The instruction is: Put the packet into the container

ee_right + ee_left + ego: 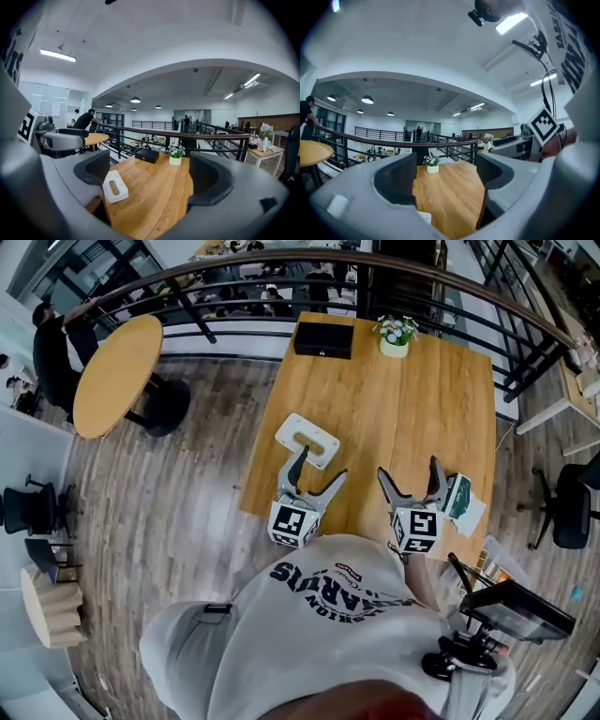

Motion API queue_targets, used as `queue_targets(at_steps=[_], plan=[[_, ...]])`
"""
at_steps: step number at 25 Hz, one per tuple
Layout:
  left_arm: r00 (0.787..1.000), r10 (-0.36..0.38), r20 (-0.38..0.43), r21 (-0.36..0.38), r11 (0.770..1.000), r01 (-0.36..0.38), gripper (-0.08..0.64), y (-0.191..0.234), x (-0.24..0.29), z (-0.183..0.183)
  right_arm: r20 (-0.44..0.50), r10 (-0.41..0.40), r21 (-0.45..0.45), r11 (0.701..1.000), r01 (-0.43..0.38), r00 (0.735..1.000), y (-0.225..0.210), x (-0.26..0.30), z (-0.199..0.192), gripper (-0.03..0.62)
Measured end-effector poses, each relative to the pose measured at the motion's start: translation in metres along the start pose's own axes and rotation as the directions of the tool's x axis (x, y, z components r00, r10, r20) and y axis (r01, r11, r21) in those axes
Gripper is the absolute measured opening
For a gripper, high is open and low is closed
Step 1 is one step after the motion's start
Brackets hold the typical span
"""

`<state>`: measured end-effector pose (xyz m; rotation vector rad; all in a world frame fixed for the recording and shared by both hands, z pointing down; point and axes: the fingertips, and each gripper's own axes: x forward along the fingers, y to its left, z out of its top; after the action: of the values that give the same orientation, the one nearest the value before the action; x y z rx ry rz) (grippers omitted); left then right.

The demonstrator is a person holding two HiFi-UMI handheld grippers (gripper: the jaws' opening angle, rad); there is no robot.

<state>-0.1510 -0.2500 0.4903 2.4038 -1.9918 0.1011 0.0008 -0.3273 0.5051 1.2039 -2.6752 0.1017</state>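
A white container (307,440) with a slot in its lid lies on the wooden table (403,409), near the left edge. A green and white packet (462,499) lies at the table's right edge. My left gripper (319,470) is open and empty, its left finger just beside the container. My right gripper (409,474) is open and empty too, immediately left of the packet. In the left gripper view the left gripper (445,173) frames bare table, with a corner of the container (424,217) below. The right gripper (150,180) looks at the container (115,186); the packet is hidden there.
A black box (323,338) and a small flower pot (395,337) stand at the table's far end. A curved railing (281,268) runs behind. A round table (117,371) stands at the left, chairs at both sides, and a stand with a device (511,610) at lower right.
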Motion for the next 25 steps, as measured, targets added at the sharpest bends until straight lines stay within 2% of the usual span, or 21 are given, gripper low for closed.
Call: queue_targets(at_steps=[3, 5, 6, 7, 8, 12, 17, 20, 22, 25], plan=[[1.000, -0.015, 0.000, -0.041, 0.999, 0.015, 0.396, -0.002, 0.000, -0.004, -0.071, -0.037, -0.008, 0.999, 0.036, 0.997, -0.019, 0.007, -0.014, 0.523], [0.999, -0.038, -0.006, -0.044, 0.998, 0.038, 0.357, -0.005, -0.003, -0.006, -0.171, -0.079, 0.011, 0.997, 0.082, 0.982, -0.048, 0.013, -0.037, 0.523], [0.999, -0.051, -0.006, -0.046, 0.998, 0.051, 0.258, -0.006, -0.006, -0.006, -0.233, -0.100, 0.032, 0.993, 0.111, 0.967, -0.068, 0.015, -0.052, 0.523], [0.998, -0.063, -0.003, -0.051, 0.997, 0.063, 0.042, -0.008, -0.010, -0.005, -0.295, -0.120, 0.055, 0.988, 0.142, 0.948, -0.089, 0.015, -0.066, 0.523], [0.997, -0.075, 0.003, -0.058, 0.995, 0.075, 0.003, -0.010, -0.014, -0.004, -0.346, -0.142, 0.067, 0.982, 0.176, 0.927, -0.112, 0.013, -0.078, 0.525], [0.997, -0.075, 0.030, -0.062, 0.995, 0.077, 0.003, -0.004, -0.022, 0.004, -0.451, -0.253, 0.024, 0.955, 0.295, 0.856, -0.209, 0.015, -0.092, 0.525], [0.998, -0.063, 0.026, -0.073, 0.995, 0.065, 0.003, -0.007, -0.033, 0.005, -0.660, -0.185, 0.188, 0.898, 0.399, 0.728, -0.281, -0.004, -0.160, 0.525], [0.998, -0.058, 0.016, -0.082, 0.995, 0.059, 0.003, -0.006, -0.028, -0.007, -0.764, -0.128, 0.219, 0.871, 0.440, 0.632, -0.308, 0.001, -0.223, 0.525], [0.999, -0.051, 0.008, -0.090, 0.995, 0.052, 0.003, -0.005, -0.026, -0.013, -0.820, -0.066, 0.250, 0.852, 0.460, 0.569, -0.312, 0.002, -0.264, 0.526], [0.999, -0.032, 0.002, -0.106, 0.994, 0.032, 0.003, -0.002, -0.039, -0.010, -0.871, 0.044, 0.320, 0.807, 0.496, 0.490, -0.298, -0.011, -0.308, 0.546]])
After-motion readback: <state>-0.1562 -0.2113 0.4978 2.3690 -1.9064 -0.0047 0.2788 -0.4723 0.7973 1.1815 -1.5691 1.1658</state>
